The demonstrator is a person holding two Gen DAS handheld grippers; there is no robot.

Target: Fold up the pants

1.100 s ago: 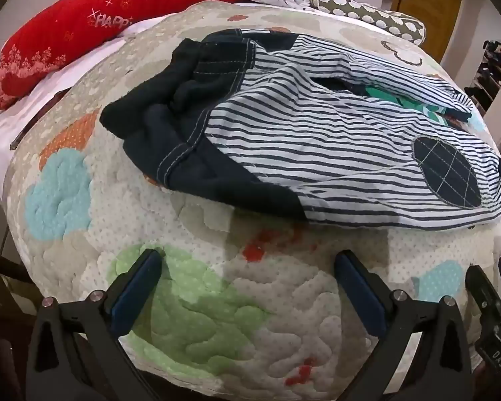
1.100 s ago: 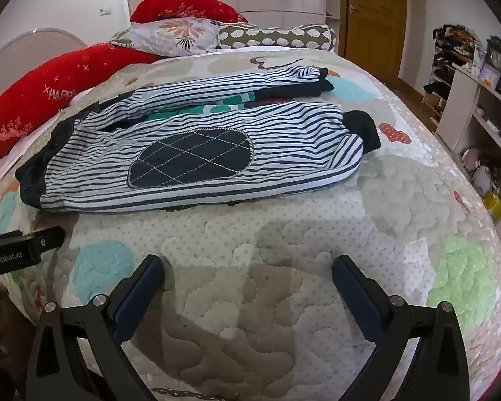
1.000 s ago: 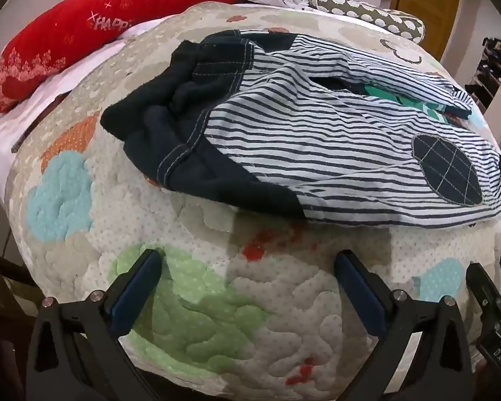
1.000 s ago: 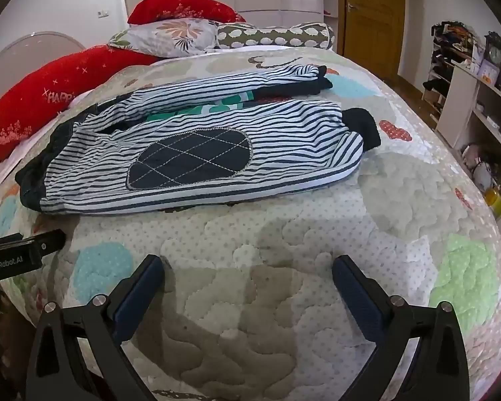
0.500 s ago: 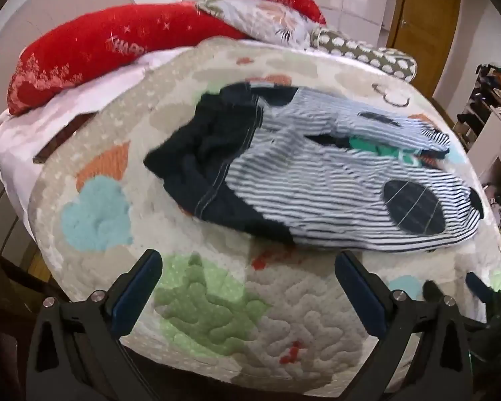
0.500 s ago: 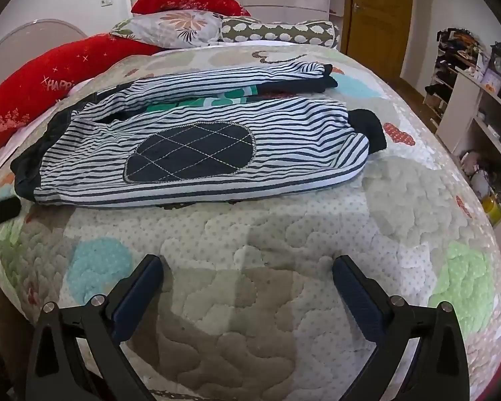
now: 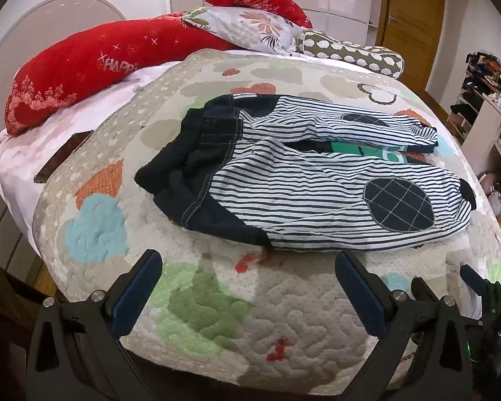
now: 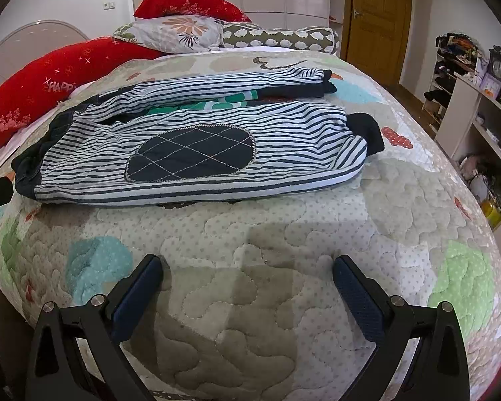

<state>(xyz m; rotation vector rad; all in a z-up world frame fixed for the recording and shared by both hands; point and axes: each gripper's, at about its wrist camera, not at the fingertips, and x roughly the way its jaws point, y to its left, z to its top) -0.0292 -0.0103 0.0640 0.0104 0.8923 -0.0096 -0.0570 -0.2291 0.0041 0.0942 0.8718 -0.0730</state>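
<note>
Small navy-and-white striped pants [image 7: 304,183] lie spread on the quilted bedspread [image 7: 217,300], dark waistband to the left, both legs running right. A dark quilted knee patch [image 7: 399,205] shows on the near leg. In the right wrist view the same pants [image 8: 197,147] lie across the bed, cuffs at the right. My left gripper [image 7: 248,277] hovers open over the near bed edge, short of the waistband, holding nothing. My right gripper [image 8: 247,280] is open too, above bare quilt in front of the near leg.
Red bolsters [image 7: 93,67], a floral pillow [image 7: 250,28] and a spotted bolster [image 7: 350,55] line the head of the bed. Shelves with clutter [image 8: 477,107] stand at the right, and a wooden door [image 8: 377,16] is behind. The right gripper's body [image 7: 484,297] shows at the left view's lower right.
The left gripper has pulled back and risen, so the pants look smaller and farther. The right gripper has shifted slightly. The pants have not moved and both grippers stay open.
</note>
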